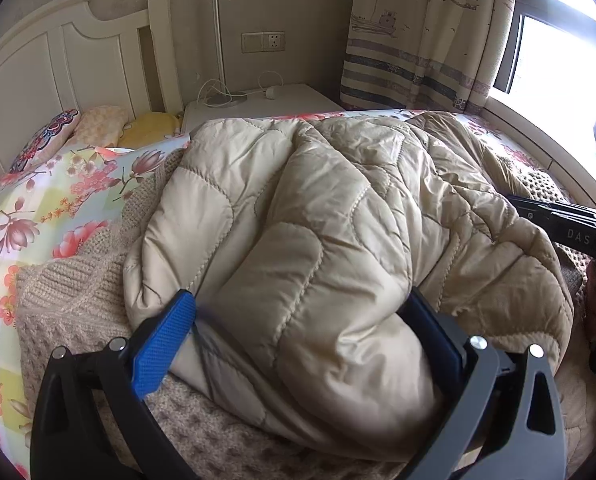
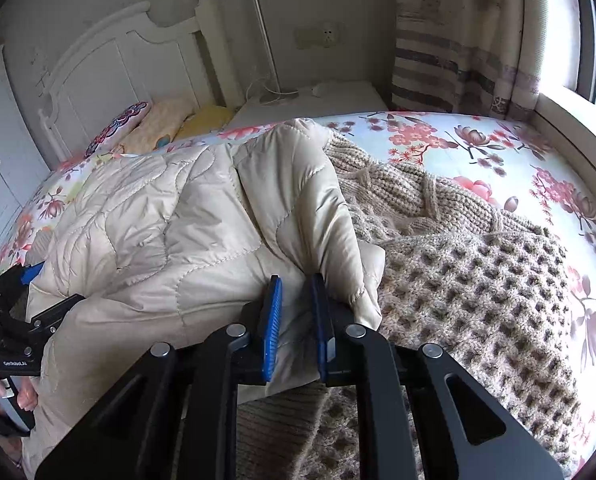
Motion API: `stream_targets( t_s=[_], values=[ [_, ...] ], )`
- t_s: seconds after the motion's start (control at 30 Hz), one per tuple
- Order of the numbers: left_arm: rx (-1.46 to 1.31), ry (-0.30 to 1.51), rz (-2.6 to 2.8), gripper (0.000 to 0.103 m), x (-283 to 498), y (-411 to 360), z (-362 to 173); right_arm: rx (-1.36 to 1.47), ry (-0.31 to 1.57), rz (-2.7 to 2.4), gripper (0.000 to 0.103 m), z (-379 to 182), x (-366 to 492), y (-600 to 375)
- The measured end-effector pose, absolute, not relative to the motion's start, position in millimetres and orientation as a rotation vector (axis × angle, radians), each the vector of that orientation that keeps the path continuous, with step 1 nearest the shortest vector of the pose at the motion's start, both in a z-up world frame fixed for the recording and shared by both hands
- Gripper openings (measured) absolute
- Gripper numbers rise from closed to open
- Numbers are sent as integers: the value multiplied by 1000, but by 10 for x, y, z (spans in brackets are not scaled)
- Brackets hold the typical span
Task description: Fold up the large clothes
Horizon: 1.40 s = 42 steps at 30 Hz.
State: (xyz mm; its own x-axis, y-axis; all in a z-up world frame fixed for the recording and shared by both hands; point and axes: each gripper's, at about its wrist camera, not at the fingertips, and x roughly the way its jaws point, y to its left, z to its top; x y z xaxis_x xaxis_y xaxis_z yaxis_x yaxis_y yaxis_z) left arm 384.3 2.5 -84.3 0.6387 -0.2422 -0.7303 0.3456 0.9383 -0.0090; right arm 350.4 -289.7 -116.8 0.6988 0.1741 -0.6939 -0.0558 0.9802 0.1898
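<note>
My right tongs are pinching a fold of the beige quilted jacket, the blue pads nearly pressed together with the thin edge of fabric caught between them at the jacket's right side. My left tongs stand spread wide around a thick, puffy roll of the same jacket; the roll fills the gap, but I cannot tell whether the pads press on it. In the right wrist view, my left hand shows at the near left edge on the grip of those tongs. The jacket lies bunched on a tan knitted blanket, which spreads out from under it on the near and right sides. Both rest on the bed, on a floral sheet with pink blossoms. Farther off, small pillows lie against the white headboard, and right of that stands a white nightstand with a slim lamp, then a patterned curtain beside the bright window.
</note>
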Motion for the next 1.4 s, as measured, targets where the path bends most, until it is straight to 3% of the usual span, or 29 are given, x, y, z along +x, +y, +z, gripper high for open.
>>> stream_targets(
  t_s=[0.17, 0.33, 0.5, 0.77, 0.9, 1.03, 1.2, 1.4],
  values=[
    [53, 844, -339, 101, 3852, 56, -609, 183, 783, 142, 12, -1184, 3492, -2948],
    [-39, 707, -266, 101, 3932, 55, -134, 158, 778, 128, 14, -1175, 3469, -2884],
    [97, 857, -92, 101, 4347, 34, -798, 192, 777, 146, 14, -1176, 3467, -2929],
    [31, 829, -62, 101, 4292, 174, -734, 254, 754, 134, 15, -1016, 3383, -2994],
    [41, 828, -56, 101, 4264, 171, -749, 109, 646, 56, 27, -683, 3342, -2810],
    [40, 826, -54, 101, 4260, 193, -791, 89, 632, 85, 47, -581, 3596, -2688],
    [30, 825, -54, 101, 4258, 223, -800, 38, 838, -5, 52, -1183, 4029, -2768],
    [-8, 839, -69, 101, 4287, 286, -814, 155, 765, -15, 55, -968, 3786, -2979]
  ],
)
